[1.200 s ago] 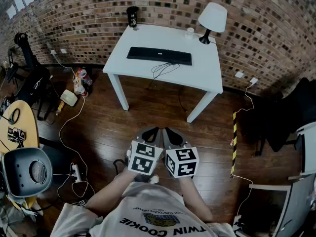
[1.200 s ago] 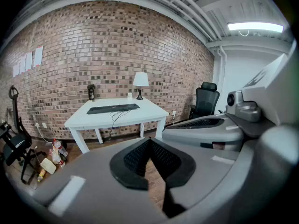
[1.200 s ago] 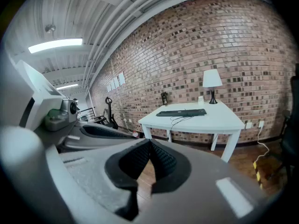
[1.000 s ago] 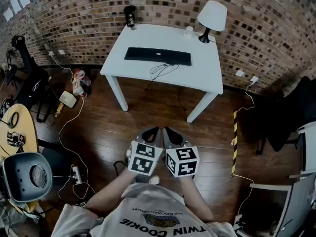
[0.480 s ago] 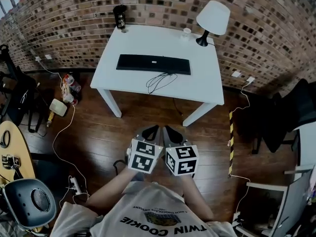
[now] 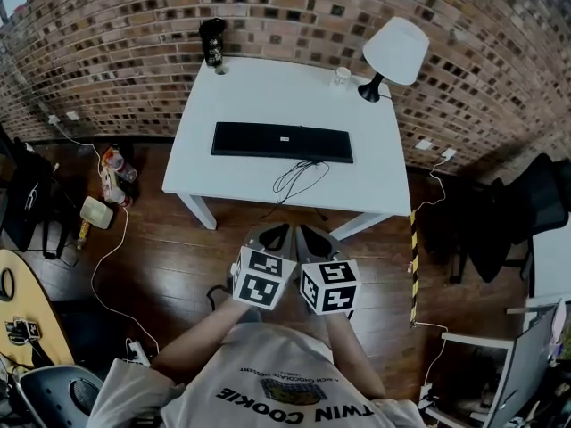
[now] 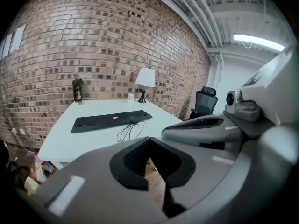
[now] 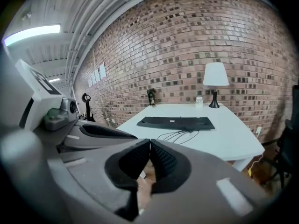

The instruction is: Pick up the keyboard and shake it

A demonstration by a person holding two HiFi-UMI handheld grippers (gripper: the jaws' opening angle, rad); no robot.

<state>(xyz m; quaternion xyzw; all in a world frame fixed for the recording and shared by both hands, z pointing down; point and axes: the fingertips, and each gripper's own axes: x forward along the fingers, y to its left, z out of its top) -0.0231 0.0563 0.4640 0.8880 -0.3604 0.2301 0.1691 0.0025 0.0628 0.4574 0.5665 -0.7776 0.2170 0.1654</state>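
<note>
As they tilt toward the keyboard (image 6: 282, 141), the left hand-held gripper (image 6: 276, 235) and right hand-held gripper (image 6: 309, 235) sit closed.

White table (image 6: 259, 92): keyboard (image 6: 282, 142) centre; cable (image 6: 300, 177), 6 o'clock; lamp (image 6: 393, 53), 2 o'clock; dark can (image 6: 212, 43), 11 o'clock; possibly a cup (image 6: 343, 77), 1 o'clock.

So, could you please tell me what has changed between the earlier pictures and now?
The person has walked toward the table, so it and the keyboard now sit nearer in the head view, and the floor clutter at left has slid toward the edge. Nothing was grasped or released. The left tongs and right tongs stay shut, empty, side by side. The keyboard and lamp have not moved on the table.
</note>
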